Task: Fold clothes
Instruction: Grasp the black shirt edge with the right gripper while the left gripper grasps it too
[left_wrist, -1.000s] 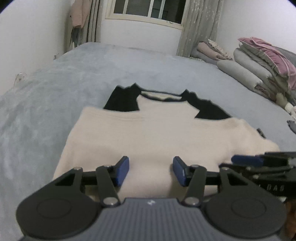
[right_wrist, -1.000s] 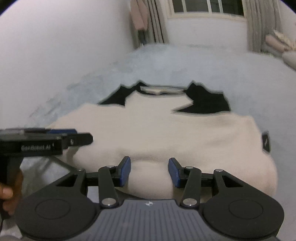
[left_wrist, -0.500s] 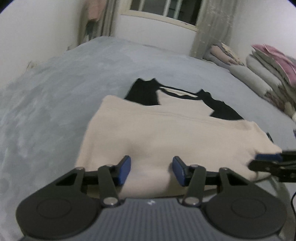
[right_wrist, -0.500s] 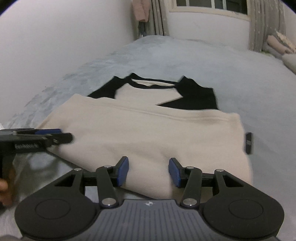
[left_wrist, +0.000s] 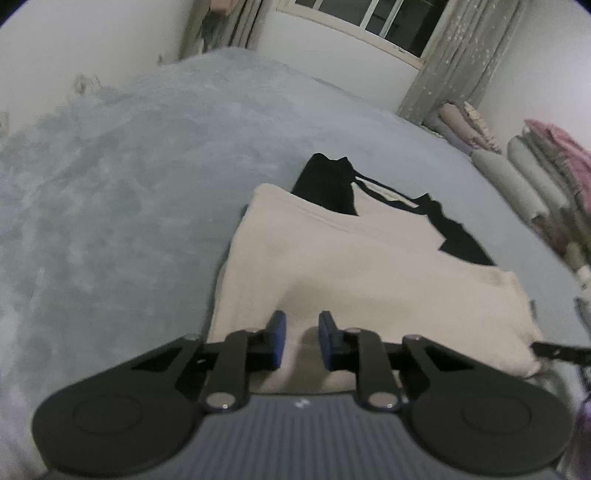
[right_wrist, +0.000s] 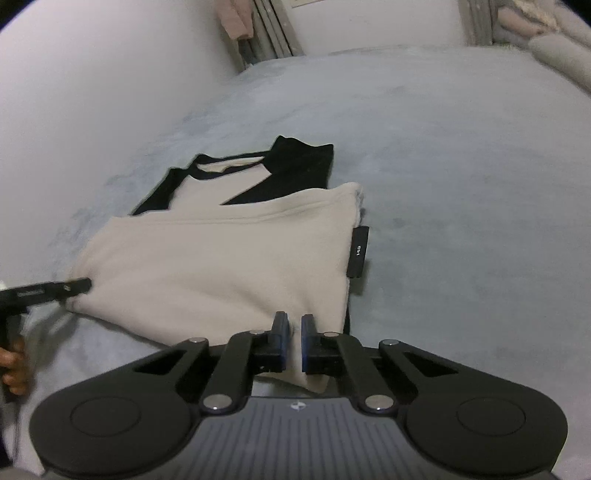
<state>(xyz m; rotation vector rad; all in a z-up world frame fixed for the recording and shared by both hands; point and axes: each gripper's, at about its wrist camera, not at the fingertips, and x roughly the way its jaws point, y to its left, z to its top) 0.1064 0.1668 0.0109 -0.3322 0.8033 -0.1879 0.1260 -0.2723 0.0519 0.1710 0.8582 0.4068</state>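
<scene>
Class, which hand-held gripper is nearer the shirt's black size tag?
Right. The right hand-held gripper pinches the shirt hem just below the tag; the left is at the opposite corner.

Premises: a domestic bedroom. A wide bed (left_wrist: 155, 177) under a pale grey-blue plush cover fills the floor area. At twelve o'clock, a window (left_wrist: 373, 22) with a white sill, flanked by patterned grey curtains (left_wrist: 454, 62). At two o'clock, folded quilts and bedding (left_wrist: 535, 173) are stacked along the wall. Walls are plain white.
</scene>
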